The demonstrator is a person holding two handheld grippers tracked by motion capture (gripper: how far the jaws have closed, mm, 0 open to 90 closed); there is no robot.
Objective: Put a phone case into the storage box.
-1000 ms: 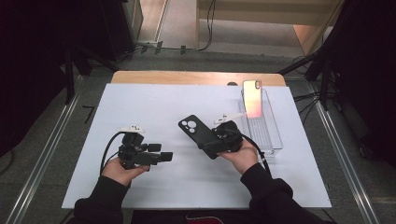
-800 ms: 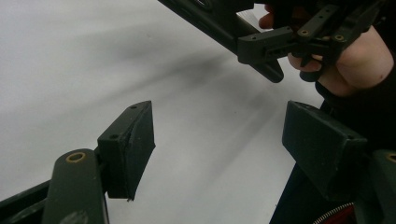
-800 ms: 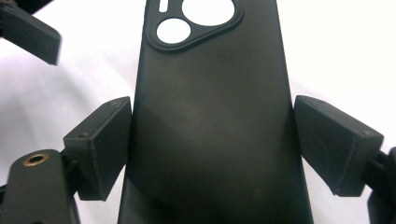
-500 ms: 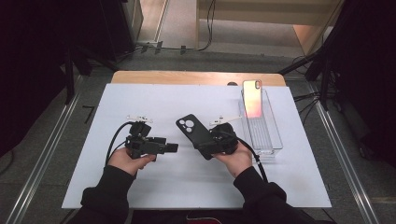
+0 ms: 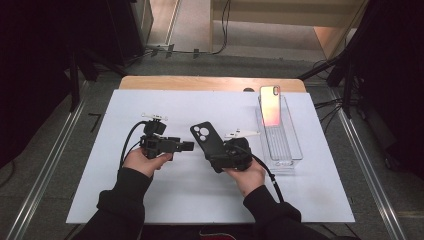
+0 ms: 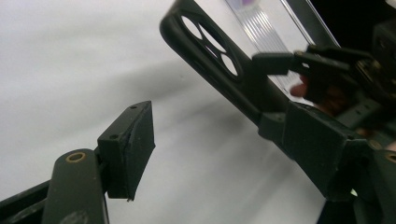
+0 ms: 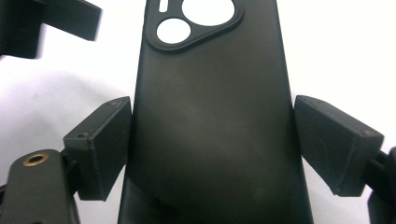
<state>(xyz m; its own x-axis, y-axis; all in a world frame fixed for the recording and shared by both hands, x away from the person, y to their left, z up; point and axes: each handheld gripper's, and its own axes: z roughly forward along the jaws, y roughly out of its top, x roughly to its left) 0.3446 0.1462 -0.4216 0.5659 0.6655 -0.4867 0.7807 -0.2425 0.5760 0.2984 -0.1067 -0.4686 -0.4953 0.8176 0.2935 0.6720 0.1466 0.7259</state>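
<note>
Lab-style recording setup, white-covered worktop (image 5: 165,200), metal floor rails (image 5: 45,170), trailing cables (image 5: 222,30), dark surroundings

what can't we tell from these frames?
- Phone case: right gripper view cuts off its lower end at the bottom edge; the inside faces away.
- Left gripper: left gripper view shows one pad; the other jaw is out of frame.
- Phone in the clear tray: too small in high view to read details.
</note>
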